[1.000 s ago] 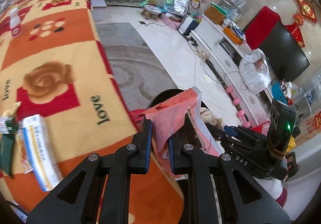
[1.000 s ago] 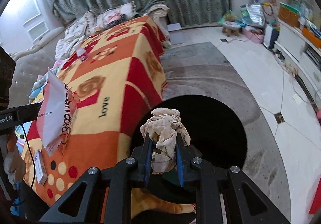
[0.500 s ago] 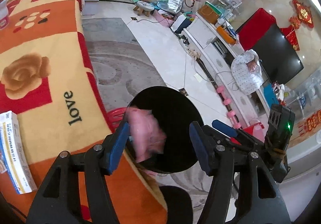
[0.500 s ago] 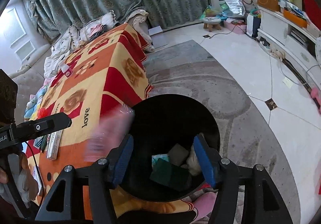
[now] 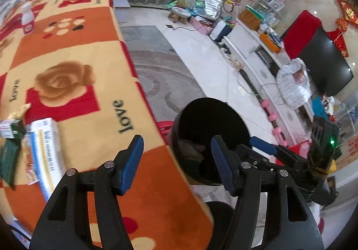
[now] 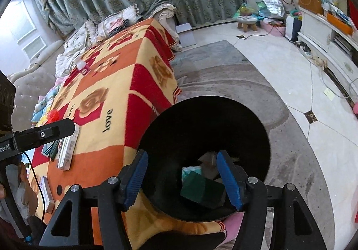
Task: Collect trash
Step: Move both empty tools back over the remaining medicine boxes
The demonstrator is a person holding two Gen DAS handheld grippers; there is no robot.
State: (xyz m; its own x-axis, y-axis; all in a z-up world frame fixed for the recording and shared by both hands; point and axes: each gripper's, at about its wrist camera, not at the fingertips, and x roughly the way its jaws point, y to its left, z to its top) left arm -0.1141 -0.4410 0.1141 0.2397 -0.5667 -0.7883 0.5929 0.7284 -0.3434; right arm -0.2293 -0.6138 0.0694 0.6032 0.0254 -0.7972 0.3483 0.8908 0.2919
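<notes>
A black round trash bin (image 6: pixel 246 115) stands on the floor against the table's edge; it also shows in the left wrist view (image 5: pixel 237 115). Inside lie a dark green box (image 6: pixel 201 187), a teal packet (image 6: pixel 192 170) and crumpled paper (image 6: pixel 208 158). My right gripper (image 6: pixel 182 176) is open and empty just above the bin's near rim. My left gripper (image 5: pixel 175 160) is open and empty over the table corner beside the bin. On the table lie a white and blue box (image 5: pixel 48 151), a small green carton (image 5: pixel 12 131) and a small white bottle (image 5: pixel 27 19).
The table wears an orange, red and yellow blanket (image 5: pixel 73 44). A grey rug (image 6: pixel 223 66) and white tiles surround the bin. A white TV cabinet (image 5: pixel 252 52) with a black TV (image 5: pixel 324 66) runs along the right. A small stool (image 6: pixel 247 21) and bags stand by the curtains.
My left gripper opened and dropped the pink packet into the bin. My right gripper opened and dropped the crumpled tissue into the bin. Both are now empty.
</notes>
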